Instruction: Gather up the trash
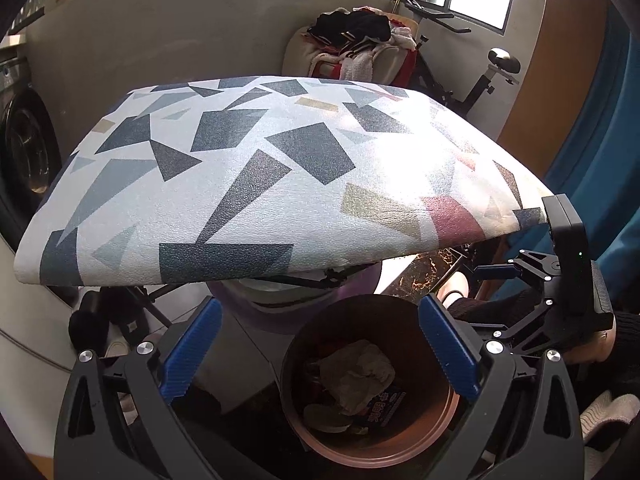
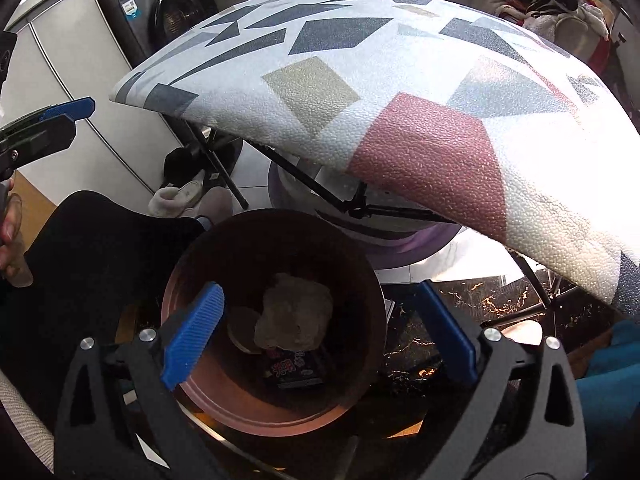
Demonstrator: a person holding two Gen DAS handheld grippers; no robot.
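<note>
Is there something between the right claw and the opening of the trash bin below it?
Nothing visible does. The right claw hangs open and empty over the trash bin, whose mouth is uncovered; the table lies farther back.

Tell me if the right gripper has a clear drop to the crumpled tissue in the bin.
Probably yes. The right gripper is open above the brown bin, and the crumpled tissue lies on top of the trash, uncovered. The patterned tabletop sits farther back, not over the bin's mouth.
</note>
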